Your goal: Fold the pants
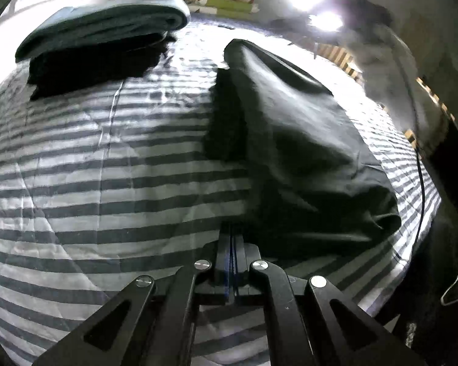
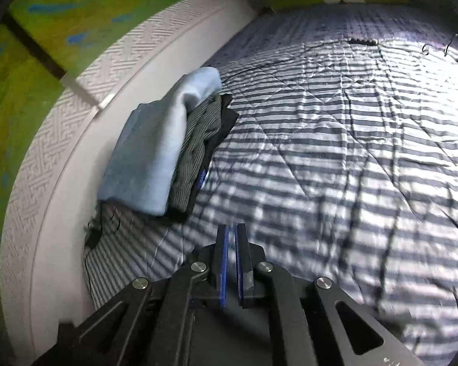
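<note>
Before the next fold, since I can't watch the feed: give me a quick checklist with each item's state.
1. Left gripper shut at the pants edge: ok, though whether cloth is pinched cannot tell.
2. Right gripper holds nothing: ok, jaws nearly closed over the bedspread.
3. Pants lie flat: not ok, bunched and creased.
4. Folded stack clear of the pants: ok.
5. Bare bedspread left of the pants: ok.
</note>
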{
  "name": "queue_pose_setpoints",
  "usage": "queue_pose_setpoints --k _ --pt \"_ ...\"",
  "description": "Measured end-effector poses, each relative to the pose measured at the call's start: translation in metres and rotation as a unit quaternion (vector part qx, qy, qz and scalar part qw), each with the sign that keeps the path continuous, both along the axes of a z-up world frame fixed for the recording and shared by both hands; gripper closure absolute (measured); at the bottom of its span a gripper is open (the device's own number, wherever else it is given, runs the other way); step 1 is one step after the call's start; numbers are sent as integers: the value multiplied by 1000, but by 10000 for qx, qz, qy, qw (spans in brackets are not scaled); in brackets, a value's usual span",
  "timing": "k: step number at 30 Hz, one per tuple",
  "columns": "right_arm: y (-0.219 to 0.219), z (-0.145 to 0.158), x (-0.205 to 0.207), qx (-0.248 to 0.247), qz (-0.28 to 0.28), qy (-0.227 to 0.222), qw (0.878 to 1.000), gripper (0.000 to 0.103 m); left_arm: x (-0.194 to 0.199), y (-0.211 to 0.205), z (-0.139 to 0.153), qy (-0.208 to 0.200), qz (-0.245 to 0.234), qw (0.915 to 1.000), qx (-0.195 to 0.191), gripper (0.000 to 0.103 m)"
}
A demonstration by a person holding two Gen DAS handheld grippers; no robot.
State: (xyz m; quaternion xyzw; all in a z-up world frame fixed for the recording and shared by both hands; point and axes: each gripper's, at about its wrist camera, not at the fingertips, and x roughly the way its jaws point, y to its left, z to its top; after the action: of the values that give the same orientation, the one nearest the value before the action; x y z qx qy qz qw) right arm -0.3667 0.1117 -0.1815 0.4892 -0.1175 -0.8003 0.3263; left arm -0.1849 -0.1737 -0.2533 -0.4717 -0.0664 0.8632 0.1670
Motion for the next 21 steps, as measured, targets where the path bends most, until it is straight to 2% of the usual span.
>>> queue_pose_setpoints --k 2,4,5,6,7,8,9,10,14,15,16,17,18,19,21 --pt "1 2 21 64 244 184 9995 97 -2 -3 2 19 66 10000 69 103" --pt "-5 -1 26 256 330 292 9987 95 -4 -5 8 77 50 9994 322 103" --pt "-11 -5 21 282 435 206 9984 92 -4 -5 12 106 31 9991 408 103" --pt "-15 -7 15 270 462 115 9985 82 -3 -4 18 145 -19 9989 448 100" --pt "-19 -9 10 260 451 72 9986 74 -2 -4 22 225 -21 9987 460 90" --pt "-25 -11 1 217 461 14 9987 72 -3 -3 25 261 -21 9985 479 82" --pt "-30 -13 -4 177 546 -72 9983 69 -4 -2 26 269 -44 9983 512 67" --pt "-39 -17 -10 142 698 -224 9972 69 -5 -1 26 252 -69 9983 529 62" --pt "-69 -35 -17 380 1077 -621 9915 70 -5 12 20 148 -408 9976 533 62" --pt "-73 -37 -17 447 1122 -654 9905 74 -3 15 20 160 -491 9973 514 63" --pt "-76 -38 -14 546 1144 -620 9900 86 -2 16 20 164 -527 9972 498 64" --pt "-80 -38 -11 647 1200 -561 9891 92 -2 17 19 165 -524 9972 504 70" --pt "-81 -38 -9 705 1194 -523 9890 95 -3 16 17 128 -464 9976 499 91" --pt "-80 -37 -7 687 1172 -505 9894 95 -4 15 16 62 -411 9978 514 98" --pt "-77 -33 -7 628 1111 -480 9907 97 -3 11 16 48 -390 9976 572 98"
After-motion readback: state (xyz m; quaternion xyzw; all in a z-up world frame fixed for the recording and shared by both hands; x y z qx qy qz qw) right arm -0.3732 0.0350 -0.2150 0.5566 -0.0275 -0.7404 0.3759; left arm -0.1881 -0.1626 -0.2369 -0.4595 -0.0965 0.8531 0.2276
